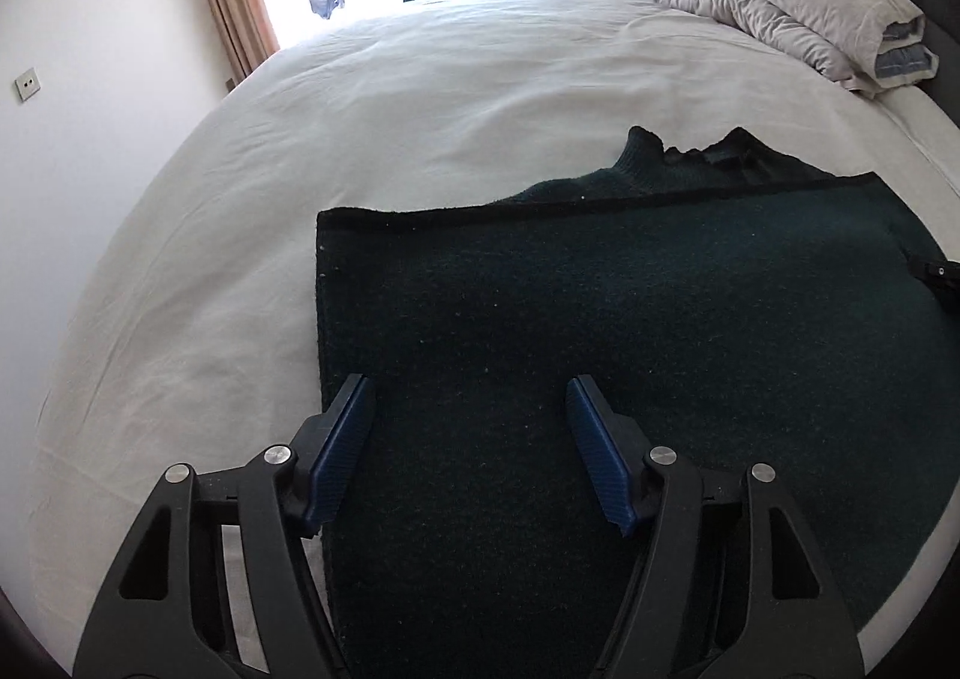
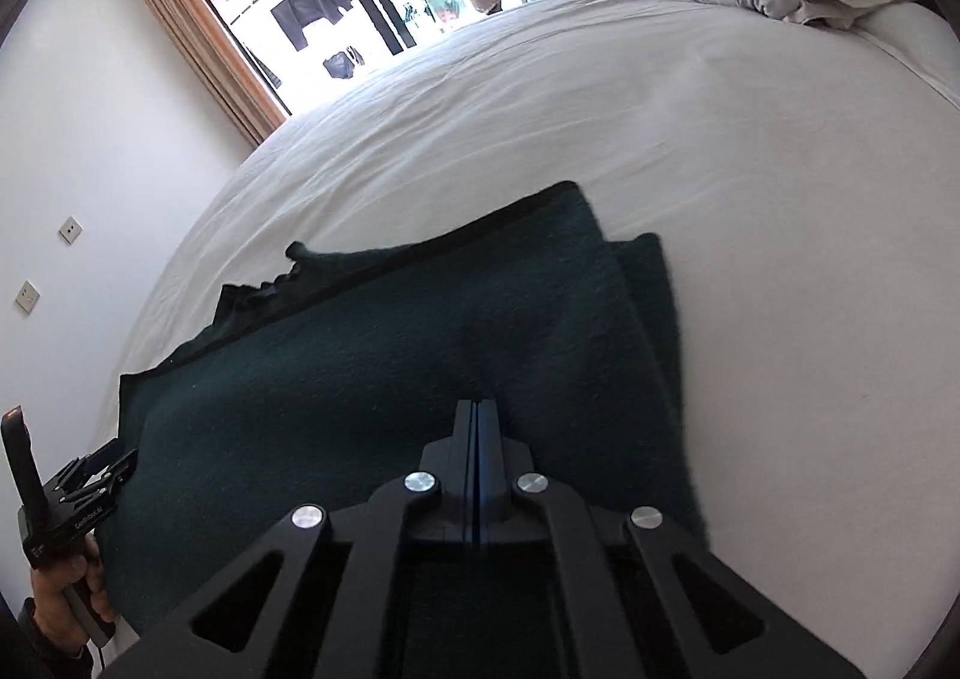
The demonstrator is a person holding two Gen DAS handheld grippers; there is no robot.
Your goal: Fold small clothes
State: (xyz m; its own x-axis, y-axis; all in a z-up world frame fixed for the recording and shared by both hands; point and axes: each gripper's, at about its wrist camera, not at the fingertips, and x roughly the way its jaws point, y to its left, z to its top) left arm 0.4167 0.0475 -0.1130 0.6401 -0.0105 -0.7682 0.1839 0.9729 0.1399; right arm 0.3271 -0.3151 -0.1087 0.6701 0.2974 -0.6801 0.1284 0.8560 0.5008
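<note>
Dark green knit, the sweater [image 1: 600, 331] lies on the bed [image 1: 360, 138] with one half already folded over the other, its collar peeking out beyond the fold's far edge. From the left wrist, our left gripper [image 1: 468, 397] hangs spread over the sweater's near left corner, holding nothing.

From the right wrist, our right gripper [image 2: 478, 409] is pressed together above the sweater's near edge; whether cloth is pinched, we cannot tell. We judge one further fold remains.

A dark green sweater [image 1: 600, 319] is laid folded on the white bed [image 1: 360, 108], its collar at the far side. The left gripper [image 1: 471, 409] is held above its near left edge, blue-padded fingers [image 1: 345, 433] spread apart.
</note>
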